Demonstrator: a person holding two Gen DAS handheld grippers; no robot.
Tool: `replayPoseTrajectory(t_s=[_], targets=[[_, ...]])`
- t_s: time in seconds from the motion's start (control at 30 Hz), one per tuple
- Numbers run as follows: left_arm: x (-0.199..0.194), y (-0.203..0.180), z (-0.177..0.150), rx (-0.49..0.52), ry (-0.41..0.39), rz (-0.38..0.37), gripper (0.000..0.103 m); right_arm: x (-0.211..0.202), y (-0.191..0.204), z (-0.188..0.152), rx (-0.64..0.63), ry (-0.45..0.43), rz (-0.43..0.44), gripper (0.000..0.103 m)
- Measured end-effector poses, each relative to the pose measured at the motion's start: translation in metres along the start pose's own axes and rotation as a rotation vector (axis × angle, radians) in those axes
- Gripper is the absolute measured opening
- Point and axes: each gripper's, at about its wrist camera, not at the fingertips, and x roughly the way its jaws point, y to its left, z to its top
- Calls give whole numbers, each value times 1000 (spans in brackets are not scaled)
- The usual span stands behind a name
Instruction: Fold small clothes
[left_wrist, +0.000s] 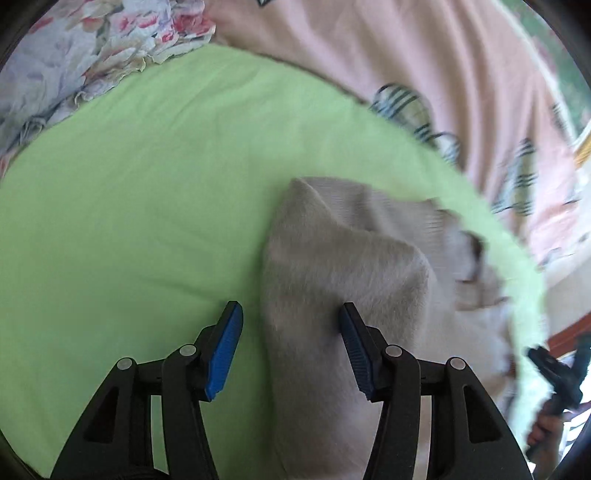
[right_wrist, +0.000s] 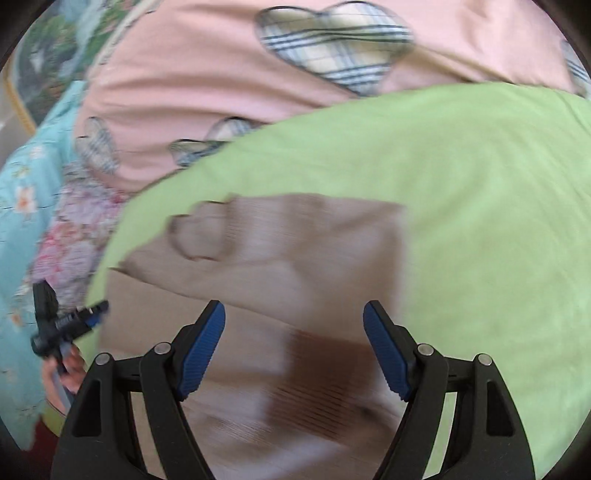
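No readable text, label, brand, number or sign is shown on any surface in either wrist view.

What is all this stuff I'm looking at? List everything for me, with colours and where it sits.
beige garment: one, beige knit, crumpled on the green cloth, its near end lying between the open fingers of both grippers
green cloth: one, light green, spread flat under the garment
pink sheet: one, pale pink with plaid hearts, beyond the green cloth
floral fabric: one, white with pink flowers, far left in the left view
turquoise fabric: one, turquoise with small flowers, left edge of the right view
left gripper: one, black with blue pads, open over the garment's edge
right gripper: one, black with blue pads, open above the garment
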Motion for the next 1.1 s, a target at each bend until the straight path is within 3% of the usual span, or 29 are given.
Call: replayPoseTrajectory(t_s=[0.1,0.27,0.37,0.4,0.43,0.57,0.63,0.77,0.87,0.93,1.0,1.1], targets=[[6,-7,1,31,-17,54,55,3,-11,-8,-10,16,-46,57],[0,-11,0,21,-33,77,54,21,2,-21,-122,58,-74,53],[-5,-8,2,6,-42,64,54,18,9,-26,-192,45,-122,35],[-9,-7,3,4,-50,59,54,16,11,-26,-202,39,-116,14],[-11,-6,5,7,-53,54,54,11,11,-25,-208,33,-100,7],[-6,-8,8,29,-32,96,47,-9,17,-24,-244,-31,-126,6],[3,-10,10,40,-14,133,43,-15,10,-24,-201,-50,-126,6],[4,-13,15,53,-35,184,41,15,-1,-32,-159,63,-140,7],[-2,-8,15,19,-48,192,40,2,5,-36,-133,45,-102,11],[-16,-3,8,-13,-50,149,38,-13,6,-38,-106,13,-49,20],[-34,-3,-7,6,-51,117,38,-37,9,-44,-93,-26,-15,49],[-65,-7,-42,56,-51,70,39,-62,13,-64,-81,-46,45,53]])
